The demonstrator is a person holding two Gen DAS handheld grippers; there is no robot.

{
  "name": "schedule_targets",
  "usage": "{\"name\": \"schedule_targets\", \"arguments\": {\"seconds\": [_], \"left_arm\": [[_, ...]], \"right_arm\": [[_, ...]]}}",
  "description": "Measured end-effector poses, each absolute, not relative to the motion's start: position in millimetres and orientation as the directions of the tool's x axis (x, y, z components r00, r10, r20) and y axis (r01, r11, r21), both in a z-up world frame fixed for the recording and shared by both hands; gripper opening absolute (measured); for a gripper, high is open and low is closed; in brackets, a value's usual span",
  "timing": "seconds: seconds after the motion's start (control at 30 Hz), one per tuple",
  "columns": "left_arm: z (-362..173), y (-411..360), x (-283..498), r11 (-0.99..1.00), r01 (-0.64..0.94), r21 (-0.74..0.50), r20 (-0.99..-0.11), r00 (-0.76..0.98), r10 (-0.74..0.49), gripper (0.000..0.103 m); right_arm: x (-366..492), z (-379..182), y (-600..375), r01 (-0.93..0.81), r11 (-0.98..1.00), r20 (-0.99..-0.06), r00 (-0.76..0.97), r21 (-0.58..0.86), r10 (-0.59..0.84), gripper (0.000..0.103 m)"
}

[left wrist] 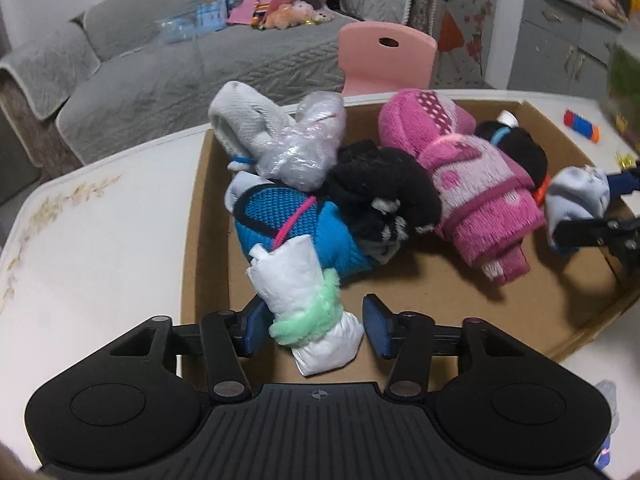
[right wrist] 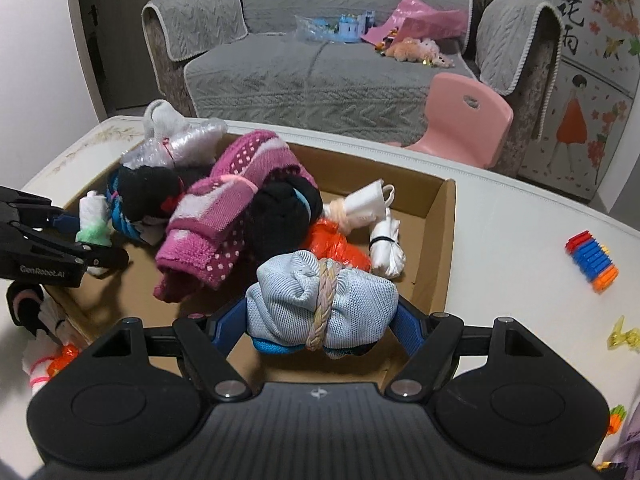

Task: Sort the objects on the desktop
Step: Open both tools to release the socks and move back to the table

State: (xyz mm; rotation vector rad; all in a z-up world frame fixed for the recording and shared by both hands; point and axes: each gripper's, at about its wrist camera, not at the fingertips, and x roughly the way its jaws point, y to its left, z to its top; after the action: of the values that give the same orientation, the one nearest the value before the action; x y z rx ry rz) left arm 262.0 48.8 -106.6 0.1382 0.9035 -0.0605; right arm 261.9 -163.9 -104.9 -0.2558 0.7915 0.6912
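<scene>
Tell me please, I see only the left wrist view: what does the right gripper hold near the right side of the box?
Observer: The right gripper holds a light blue bundle, tied with a braided band, between its fingers.
Operator: What lies behind the pink sock?
Observer: An orange bag lies there in the box.
Operator: Anything beside it?
Observer: A white bundle with a black band, near the box's right wall.
</scene>
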Motion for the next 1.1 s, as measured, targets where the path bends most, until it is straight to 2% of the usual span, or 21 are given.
{"name": "schedule_targets", "arguments": {"seconds": [0.03, 0.07, 0.37, 0.43, 0.5, 0.87, 1.1], "left_arm": [[-106, 47, 261, 0.989, 0.112, 0.095, -0.786, 0.619, 0.006, 0.069], [-106, 46, 259, 0.989, 0.110, 0.099, -0.783, 0.623, 0.009, 0.071], [-93, 41, 244, 0.987, 0.109, 0.122, -0.742, 0.670, 0.018, 0.079], [-89, 42, 240, 0.987, 0.098, 0.130, -0.730, 0.683, 0.028, 0.083], [-84, 43, 238, 0.987, 0.094, 0.128, -0.724, 0.689, 0.028, 0.083], [-47, 70, 180, 0.996, 0.061, 0.070, -0.655, 0.756, 0.000, 0.087], [-60, 97, 131, 0.997, 0.005, 0.075, -0.644, 0.764, 0.044, 0.090]], "right_arm": [[262, -106, -164, -0.654, 0.755, -0.727, 0.499, 0.042, 0.472, 0.073], [261, -107, -163, -0.653, 0.756, -0.728, 0.498, 0.042, 0.471, 0.073], [256, -109, -163, -0.651, 0.759, -0.711, 0.523, 0.024, 0.470, 0.080], [256, -106, -166, -0.646, 0.763, -0.698, 0.533, 0.030, 0.479, 0.094], [254, -100, -170, -0.653, 0.756, -0.679, 0.536, 0.043, 0.502, 0.098], [224, -64, -200, -0.659, 0.751, -0.589, 0.587, 0.053, 0.556, 0.098], [165, -65, -224, -0.701, 0.709, -0.523, 0.577, 0.079, 0.628, 0.102]]}}
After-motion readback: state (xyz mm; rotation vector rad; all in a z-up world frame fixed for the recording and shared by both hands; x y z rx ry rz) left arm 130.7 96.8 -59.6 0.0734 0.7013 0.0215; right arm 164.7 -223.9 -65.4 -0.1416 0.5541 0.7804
